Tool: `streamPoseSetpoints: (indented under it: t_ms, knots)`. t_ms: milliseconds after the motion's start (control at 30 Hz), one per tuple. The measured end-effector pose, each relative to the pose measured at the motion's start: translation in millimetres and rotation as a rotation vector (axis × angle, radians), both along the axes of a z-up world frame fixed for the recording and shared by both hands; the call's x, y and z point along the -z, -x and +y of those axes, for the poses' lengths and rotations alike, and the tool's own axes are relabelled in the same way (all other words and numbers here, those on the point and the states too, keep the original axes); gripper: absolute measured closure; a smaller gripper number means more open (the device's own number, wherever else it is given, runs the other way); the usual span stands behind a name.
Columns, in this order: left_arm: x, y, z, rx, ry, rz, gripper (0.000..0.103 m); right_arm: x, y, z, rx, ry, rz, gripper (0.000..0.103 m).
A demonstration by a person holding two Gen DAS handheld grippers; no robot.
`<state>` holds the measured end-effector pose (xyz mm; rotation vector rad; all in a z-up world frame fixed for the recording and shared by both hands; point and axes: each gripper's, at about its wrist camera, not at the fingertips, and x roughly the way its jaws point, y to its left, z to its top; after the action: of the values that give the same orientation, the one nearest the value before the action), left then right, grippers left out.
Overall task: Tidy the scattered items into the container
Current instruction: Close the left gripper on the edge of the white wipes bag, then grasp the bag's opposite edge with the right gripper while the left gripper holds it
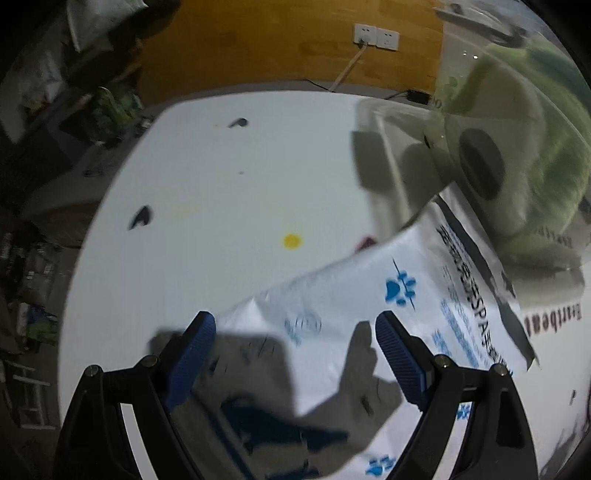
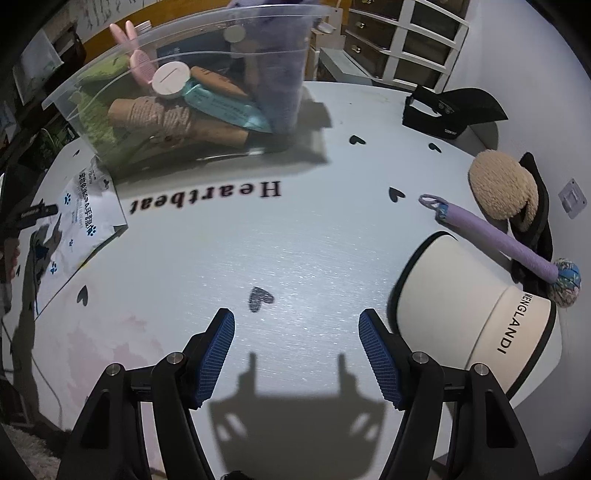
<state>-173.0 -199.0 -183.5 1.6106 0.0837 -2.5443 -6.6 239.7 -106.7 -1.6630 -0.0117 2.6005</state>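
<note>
left gripper hangs w/ jaws apart over a white pouch w/ blue paw prints, gripping nothing; right gripper is spread wide too, over bare white table. clear container, already part full, sits at 11 o'clock in right view, its near corner overlapping the pouch. table reads "heartbeat" among black hearts; cream tub at 3 o'clock says "menglandi", wood wall w/ outlets behind.
</note>
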Motion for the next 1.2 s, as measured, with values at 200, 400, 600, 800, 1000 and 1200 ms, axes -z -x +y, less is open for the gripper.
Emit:
streamPoseSetpoints:
  t_ms: [200,400,600,800,1000,1200]
  knots:
    - [15,16,-4,0.101,-0.019,-0.044,0.014,2,2,-16,0.003,-0.008,-0.011,0.033]
    - [18,0,6,0.165,-0.032,0.005,0.014,6,6,-32,-0.005,0.006,-0.024,0.033]
    - [18,-29,40,0.304,-0.025,0.030,0.014,4,15,-56,-0.063,0.017,-0.019,0.033]
    - [18,-68,98,0.510,-0.053,0.037,0.014,-1,19,-80,-0.127,0.023,0.002,0.033]
    - [18,-111,164,0.700,-0.089,0.045,0.014,4,32,-95,-0.177,0.103,0.005,0.052]
    - [21,-133,192,0.759,-0.111,0.065,0.014,38,54,-119,-0.251,0.216,-0.081,0.076]
